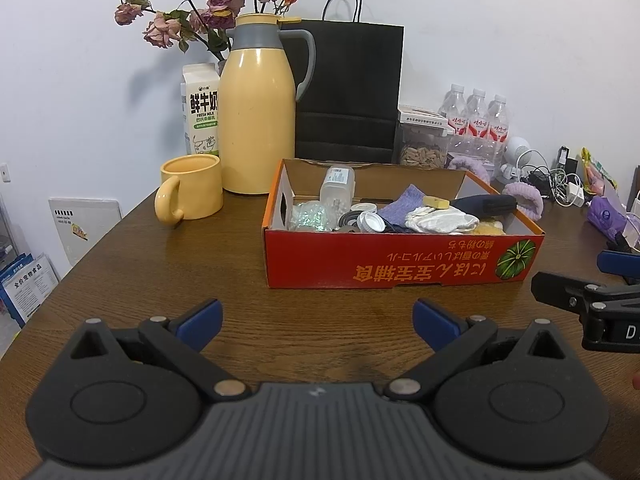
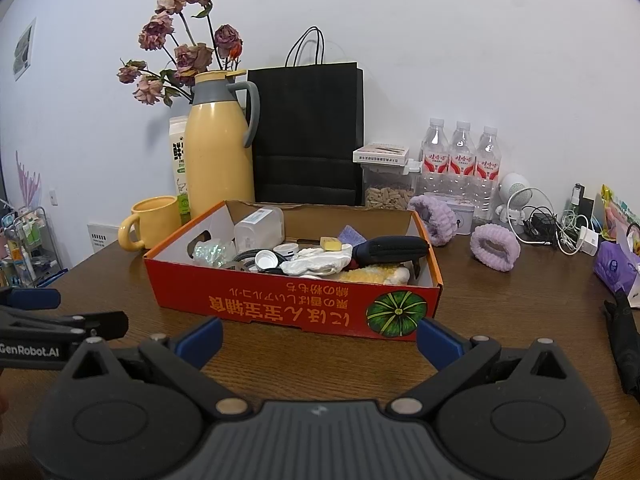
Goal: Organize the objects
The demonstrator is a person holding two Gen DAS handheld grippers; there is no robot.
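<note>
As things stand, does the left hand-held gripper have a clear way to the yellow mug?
Probably yes. The left hand-held gripper is open and empty, with bare table between it and the yellow mug; the red box sits off to the right.

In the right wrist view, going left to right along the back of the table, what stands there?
Yellow mug → milk carton → yellow thermos jug → black paper bag → clear seed container → three water bottles → small white speaker.

Both the left gripper (image 1: 318, 324) and the right gripper (image 2: 319, 340) are matte black with blue finger pads (image 1: 200, 322), silver pivot screws and ribbed grey bodies; white "GenRobot.AI" lettering marks the left one's side.
</note>
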